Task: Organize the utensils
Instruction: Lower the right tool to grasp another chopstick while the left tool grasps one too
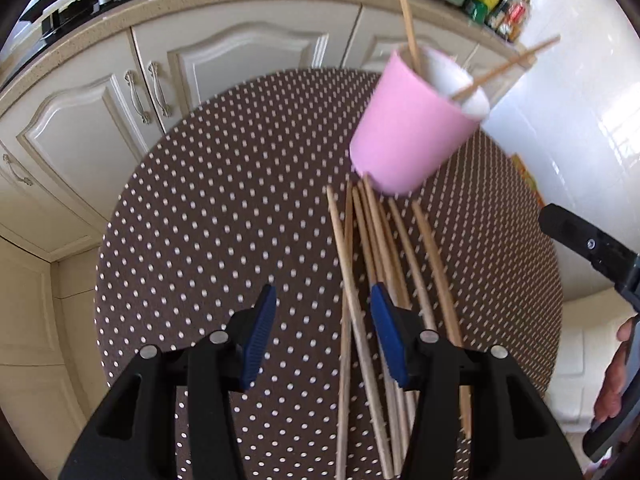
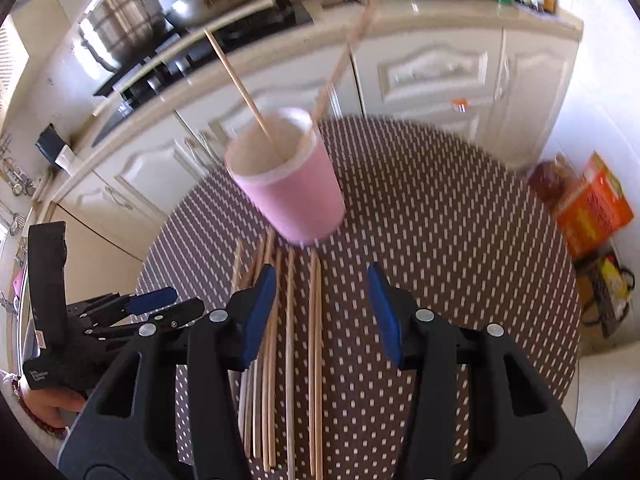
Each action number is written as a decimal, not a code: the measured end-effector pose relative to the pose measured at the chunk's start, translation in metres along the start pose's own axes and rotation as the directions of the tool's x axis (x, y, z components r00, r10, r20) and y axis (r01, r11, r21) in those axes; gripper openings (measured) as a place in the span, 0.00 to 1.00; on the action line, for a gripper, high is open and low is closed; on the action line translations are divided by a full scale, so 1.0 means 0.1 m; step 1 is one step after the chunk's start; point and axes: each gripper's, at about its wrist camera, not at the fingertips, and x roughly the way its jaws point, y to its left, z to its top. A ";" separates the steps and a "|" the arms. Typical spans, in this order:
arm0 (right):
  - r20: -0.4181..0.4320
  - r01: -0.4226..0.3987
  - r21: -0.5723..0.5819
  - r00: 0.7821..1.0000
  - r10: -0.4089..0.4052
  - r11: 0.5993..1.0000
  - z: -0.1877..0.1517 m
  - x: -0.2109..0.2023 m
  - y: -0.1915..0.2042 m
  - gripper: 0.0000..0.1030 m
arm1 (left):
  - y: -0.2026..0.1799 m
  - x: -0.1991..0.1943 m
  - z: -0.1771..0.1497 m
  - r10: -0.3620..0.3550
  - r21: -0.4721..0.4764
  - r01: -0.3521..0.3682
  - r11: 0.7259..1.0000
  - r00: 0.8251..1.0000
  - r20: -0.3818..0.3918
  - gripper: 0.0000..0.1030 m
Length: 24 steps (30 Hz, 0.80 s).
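Left wrist view: left gripper half-spread, empty, pitched steeply down over the loose chopsticks at lower centre — one stick lies between the pads. Best to settle lower and close on a single stick. Right gripper likewise part-open, empty, angled down. Pink cup, upper right, holds two chopsticks already.

Home kitchen: cream cabinets, hob, steel pot.
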 end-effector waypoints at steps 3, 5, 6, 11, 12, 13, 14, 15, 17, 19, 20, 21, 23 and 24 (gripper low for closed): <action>-0.036 0.004 0.021 0.999 -0.003 1.000 -0.11 0.07 -0.05 0.46 | 0.00 0.09 -0.07 0.027 0.024 -0.026 0.999 0.999 -0.028 0.47; -0.052 0.010 0.020 0.999 -0.009 1.000 -0.17 0.10 -0.06 0.46 | 0.01 0.15 -0.11 0.038 0.033 -0.037 0.999 0.998 -0.049 0.47; -0.063 0.012 0.021 0.998 -0.011 1.000 -0.19 0.13 -0.06 0.46 | 0.01 0.20 -0.12 0.045 0.039 -0.042 0.998 0.997 -0.066 0.47; -0.112 0.019 0.035 0.994 -0.015 0.999 -0.27 0.27 -0.07 0.46 | -0.06 0.31 -0.16 0.068 0.069 -0.062 0.996 0.994 -0.089 0.47; -0.122 0.018 0.038 0.992 -0.014 0.999 -0.29 0.29 -0.07 0.46 | -0.07 0.33 -0.15 0.070 0.073 -0.064 0.995 0.993 -0.094 0.47; -0.129 0.020 0.037 0.992 -0.015 0.999 -0.30 0.31 -0.07 0.46 | -0.09 0.34 -0.15 0.073 0.076 -0.066 0.995 0.993 -0.096 0.47; -0.137 0.020 0.036 0.990 -0.015 0.999 -0.32 0.33 -0.08 0.46 | -0.13 0.36 -0.14 0.083 0.081 -0.075 0.994 0.992 -0.095 0.47; -0.146 0.021 0.034 0.989 -0.016 0.999 -0.33 0.34 -0.08 0.46 | -0.14 0.37 -0.13 0.093 0.087 -0.085 0.993 0.992 -0.091 0.47; -0.163 0.023 0.029 0.986 -0.018 0.999 -0.35 0.38 -0.08 0.46 | -0.19 0.40 -0.08 0.119 0.097 -0.110 0.989 0.989 -0.090 0.47; -0.191 0.026 0.020 0.981 -0.022 0.999 -0.37 0.43 -0.07 0.45 | -0.21 0.43 -0.02 0.140 0.103 -0.131 0.986 0.986 -0.094 0.47; -0.200 0.026 0.016 0.980 -0.022 1.000 -0.37 0.45 -0.07 0.45 | -0.19 0.44 0.01 0.146 0.102 -0.137 0.985 0.985 -0.094 0.47; -0.211 0.025 0.011 0.977 -0.023 1.000 -0.37 0.48 -0.07 0.45 | -0.18 0.44 0.02 0.148 0.099 -0.139 0.985 0.985 -0.093 0.48; -0.227 0.025 0.000 0.974 -0.024 1.000 -0.38 0.53 -0.04 0.43 | -0.14 0.43 0.03 0.153 0.090 -0.145 0.985 0.985 -0.081 0.48; -0.237 0.028 -0.004 0.971 -0.028 1.000 -0.38 0.56 -0.04 0.41 | -0.11 0.42 0.02 0.157 0.086 -0.150 0.985 0.985 -0.077 0.48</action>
